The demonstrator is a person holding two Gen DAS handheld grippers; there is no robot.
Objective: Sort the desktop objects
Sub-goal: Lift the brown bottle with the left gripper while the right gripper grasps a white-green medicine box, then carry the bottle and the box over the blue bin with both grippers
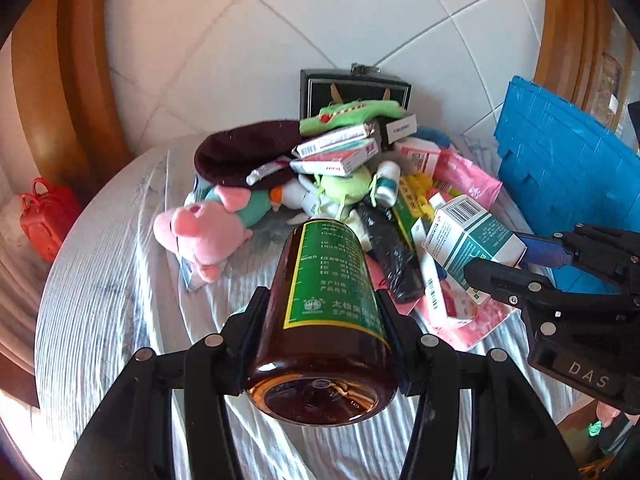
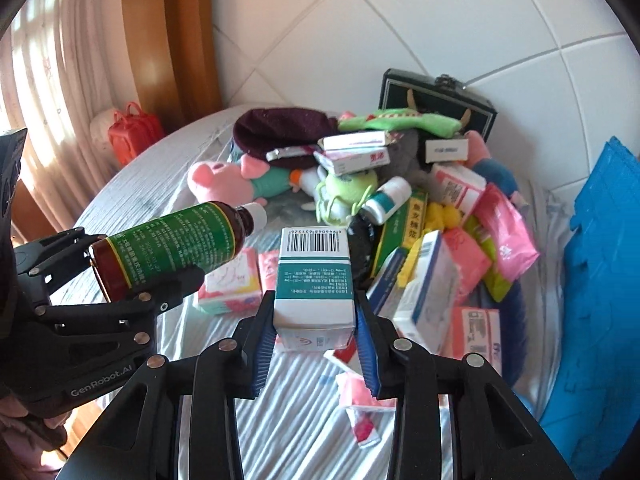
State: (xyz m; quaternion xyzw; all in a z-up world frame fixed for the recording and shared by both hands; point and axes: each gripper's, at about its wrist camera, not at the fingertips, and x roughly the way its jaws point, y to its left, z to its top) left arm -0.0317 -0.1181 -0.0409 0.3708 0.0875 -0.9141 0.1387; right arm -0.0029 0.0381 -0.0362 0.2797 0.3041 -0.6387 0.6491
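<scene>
My left gripper (image 1: 322, 300) is shut on a brown medicine bottle (image 1: 326, 312) with a green label and holds it above the bed, neck pointing away. It also shows in the right wrist view (image 2: 172, 246), where its white cap points at the pile. My right gripper (image 2: 316, 300) is shut on a white and teal medicine box (image 2: 315, 280) with a barcode on top, held above the sheet. That box also shows at the right of the left wrist view (image 1: 472, 236). Behind both lies a heap of medicine boxes (image 1: 336, 152), tissue packs and plush toys.
A pink pig plush (image 1: 204, 232) lies left of the heap, a dark red hat (image 1: 244, 152) behind it. A black case (image 1: 356, 88) leans on the tiled wall. A blue bin (image 2: 600, 280) stands at the right. A red bag (image 1: 48, 216) sits far left.
</scene>
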